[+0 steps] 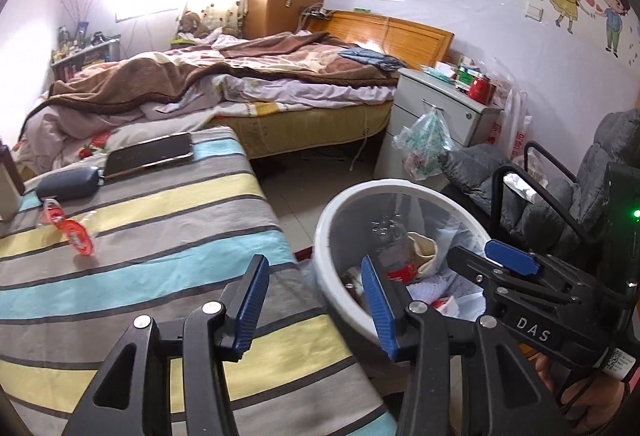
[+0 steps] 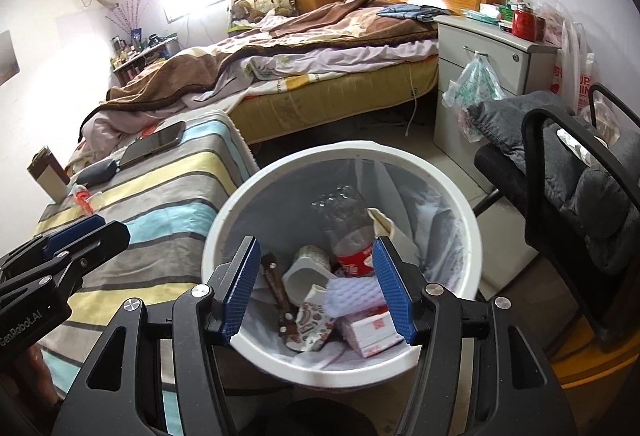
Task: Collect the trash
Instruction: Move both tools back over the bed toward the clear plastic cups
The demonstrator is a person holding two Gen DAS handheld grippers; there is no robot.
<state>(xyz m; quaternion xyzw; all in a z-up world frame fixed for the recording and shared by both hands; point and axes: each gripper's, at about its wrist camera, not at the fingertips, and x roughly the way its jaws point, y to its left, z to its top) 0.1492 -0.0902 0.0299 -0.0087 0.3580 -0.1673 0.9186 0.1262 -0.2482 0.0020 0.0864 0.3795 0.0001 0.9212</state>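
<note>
A white trash bin [image 2: 248, 196] with a clear liner stands on the floor beside a striped table. It holds a plastic cola bottle [image 2: 352, 236], a paper cup, a white sponge, cartons and wrappers. My right gripper [image 2: 316, 288] is open and empty right above the bin. My left gripper [image 1: 316, 304] is open and empty over the table's edge next to the bin [image 1: 332, 220]. A red candy wrapper [image 1: 76, 232] lies on the striped cloth at the left; it also shows in the right wrist view [image 2: 84, 202].
On the striped table [image 1: 160, 236] lie a phone [image 1: 148, 156], a grey pouch [image 1: 68, 184] and a box [image 2: 48, 172]. A grey padded chair [image 2: 580, 180] stands right of the bin. A bed [image 1: 240, 88] and a white cabinet [image 1: 432, 112] stand behind.
</note>
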